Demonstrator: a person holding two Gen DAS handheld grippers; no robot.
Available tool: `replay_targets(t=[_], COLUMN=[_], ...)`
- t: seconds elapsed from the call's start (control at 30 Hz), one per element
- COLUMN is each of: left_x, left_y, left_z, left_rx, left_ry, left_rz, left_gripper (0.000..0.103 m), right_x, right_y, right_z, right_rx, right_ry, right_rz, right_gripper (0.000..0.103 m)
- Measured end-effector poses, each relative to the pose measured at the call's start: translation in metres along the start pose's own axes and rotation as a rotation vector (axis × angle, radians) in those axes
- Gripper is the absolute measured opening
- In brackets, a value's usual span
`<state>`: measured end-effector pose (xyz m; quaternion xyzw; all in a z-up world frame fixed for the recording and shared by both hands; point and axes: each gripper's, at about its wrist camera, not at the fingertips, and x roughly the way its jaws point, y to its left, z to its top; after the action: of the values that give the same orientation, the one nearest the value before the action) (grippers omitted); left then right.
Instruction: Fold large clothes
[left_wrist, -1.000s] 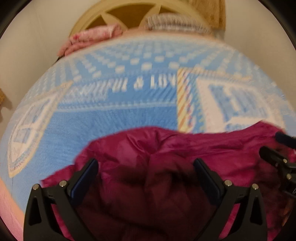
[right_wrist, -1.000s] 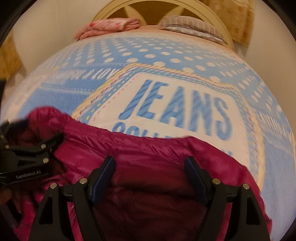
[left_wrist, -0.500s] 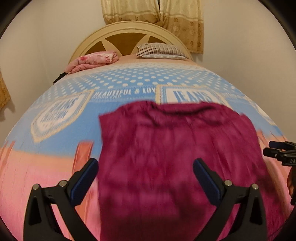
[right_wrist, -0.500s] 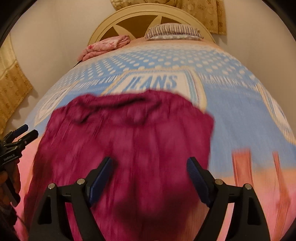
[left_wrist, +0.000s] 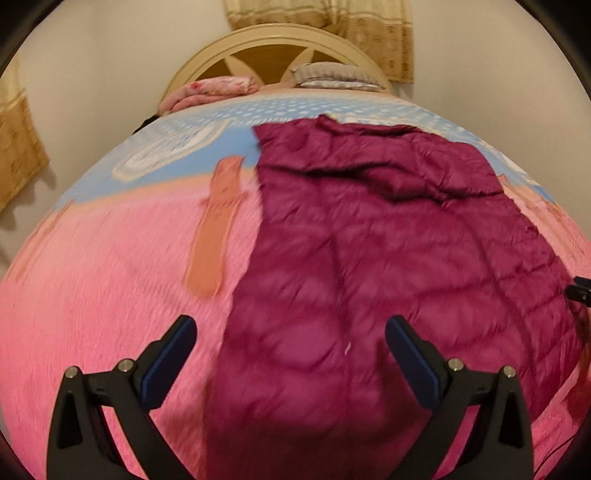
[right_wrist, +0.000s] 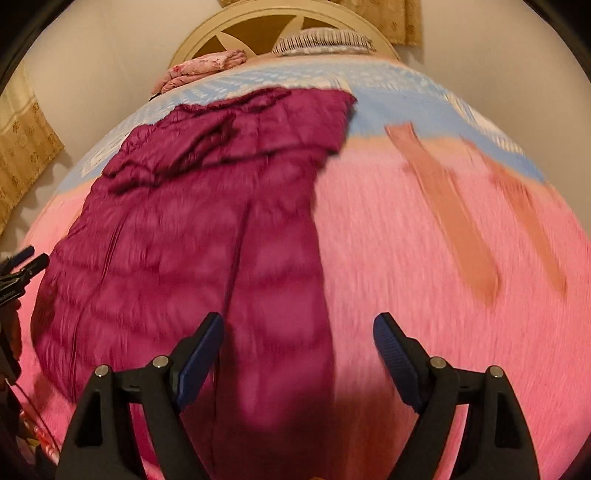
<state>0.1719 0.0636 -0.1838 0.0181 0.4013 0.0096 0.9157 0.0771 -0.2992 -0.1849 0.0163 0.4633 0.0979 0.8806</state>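
Note:
A large magenta quilted jacket (left_wrist: 388, 258) lies spread lengthwise on the bed, its far end folded over near the blue part of the blanket. It also shows in the right wrist view (right_wrist: 207, 236). My left gripper (left_wrist: 290, 343) is open and empty above the jacket's near left part. My right gripper (right_wrist: 299, 343) is open and empty above the jacket's near right edge. The right gripper's tip shows at the right edge of the left wrist view (left_wrist: 580, 291). The left gripper shows at the left edge of the right wrist view (right_wrist: 22, 269).
The bed carries a pink and blue blanket (left_wrist: 110, 277). A folded pink cloth (left_wrist: 210, 90) and a striped pillow (left_wrist: 332, 74) lie by the cream headboard (left_wrist: 266, 40). Curtains (left_wrist: 18, 144) hang on the walls at the left and behind.
Both grippers have pulled back toward the foot of the bed and away from the jacket. The jacket, bunched near the grippers a second ago, now lies stretched out flat.

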Motion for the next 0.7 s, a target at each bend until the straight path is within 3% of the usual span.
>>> replay_targets(t=[0.23, 0.5, 0.6, 0.7], left_x=[-0.002, -0.002, -0.004, -0.007], left_y=[0.011, 0.009, 0.007, 0.003], left_z=[-0.046, -0.057, -0.059, -0.06], left_rx=[-0.056, -0.092, -0.074, -0.055], left_ry=[0.051, 0.037, 0.025, 0.019], left_rz=[-0.033, -0.1, -0.114, -0.152], left_gripper=[0.103, 0.103, 0.097, 0.082], right_x=[-0.015, -0.016, -0.016, -0.016], right_y=[0.001, 0.017, 0.029, 0.032], right_z=[-0.028, -0.039, -0.042, -0.043], right_rx=[0.056, 0.037, 0.001, 0.001], right_ry=[-0.025, -0.063, -0.072, -0.083], right_rz=[0.036, 0.044, 0.043, 0.047], right_gripper=[0.083, 0.083, 0.063, 0.047])
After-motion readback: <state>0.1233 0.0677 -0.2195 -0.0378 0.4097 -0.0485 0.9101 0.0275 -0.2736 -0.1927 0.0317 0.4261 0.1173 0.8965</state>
